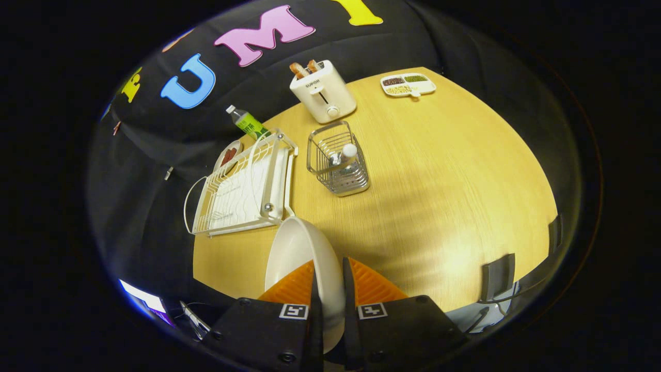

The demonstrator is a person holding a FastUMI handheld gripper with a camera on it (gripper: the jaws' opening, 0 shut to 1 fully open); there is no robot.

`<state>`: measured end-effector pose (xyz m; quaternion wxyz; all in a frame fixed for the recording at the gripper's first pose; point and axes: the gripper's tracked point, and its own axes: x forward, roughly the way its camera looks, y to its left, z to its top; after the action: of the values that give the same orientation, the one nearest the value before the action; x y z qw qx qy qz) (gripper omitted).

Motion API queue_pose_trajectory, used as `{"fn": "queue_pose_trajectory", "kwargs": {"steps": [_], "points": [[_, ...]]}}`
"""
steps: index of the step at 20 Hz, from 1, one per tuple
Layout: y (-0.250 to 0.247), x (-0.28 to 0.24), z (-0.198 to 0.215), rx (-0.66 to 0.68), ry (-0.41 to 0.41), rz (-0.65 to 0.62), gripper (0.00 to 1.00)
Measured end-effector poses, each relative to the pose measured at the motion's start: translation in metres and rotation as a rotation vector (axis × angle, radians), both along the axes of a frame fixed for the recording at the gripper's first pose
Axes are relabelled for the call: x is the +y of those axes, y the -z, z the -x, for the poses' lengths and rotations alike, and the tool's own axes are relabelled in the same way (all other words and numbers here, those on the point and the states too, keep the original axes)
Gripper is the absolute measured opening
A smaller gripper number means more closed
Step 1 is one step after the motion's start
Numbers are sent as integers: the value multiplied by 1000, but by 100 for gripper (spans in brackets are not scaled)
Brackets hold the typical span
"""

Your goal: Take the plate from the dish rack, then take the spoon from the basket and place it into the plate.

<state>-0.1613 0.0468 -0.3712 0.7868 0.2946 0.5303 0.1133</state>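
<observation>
Gripper view. The gripper (329,289) has its jaws pinching the rim of the white plate (302,258), one finger on each face of it. The plate stands on edge between the fingers and extends ahead of them, held above the wooden worktop (439,186). It is out of the dish rack (242,191), which sits on the worktop just beyond the plate and to the left. Another dish (230,155) remains upright at the far end of the rack.

The wire basket (338,160) stands on the worktop beside the rack, well ahead of the fingers. The spoon (347,154) sits upright inside it, its pale rounded end showing above the wires. Beyond the basket are a toaster (324,90), a bottle (248,123) lying near the rack, and a divided tray (408,84) at the far edge.

Assessed step: the plate has been taken; it now needs setting flat on the worktop before the spoon is fetched.

Hazards:
- The grip holds only the rim of a smooth plate. A quick swing or tilt could let it rotate or slip out.
- Releasing it while on edge would let it topple or roll.
- Lowering it too close to the rack risks a knock against the frame.
</observation>
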Motion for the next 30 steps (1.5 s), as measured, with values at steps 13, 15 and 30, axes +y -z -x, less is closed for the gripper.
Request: {"fn": "queue_pose_trajectory", "kwargs": {"steps": [13,15,30], "points": [[59,13,-17,13,27,62,26],[55,13,-23,18,65,37,28],[-59,-33,-59,-366,-71,246,89]]}}
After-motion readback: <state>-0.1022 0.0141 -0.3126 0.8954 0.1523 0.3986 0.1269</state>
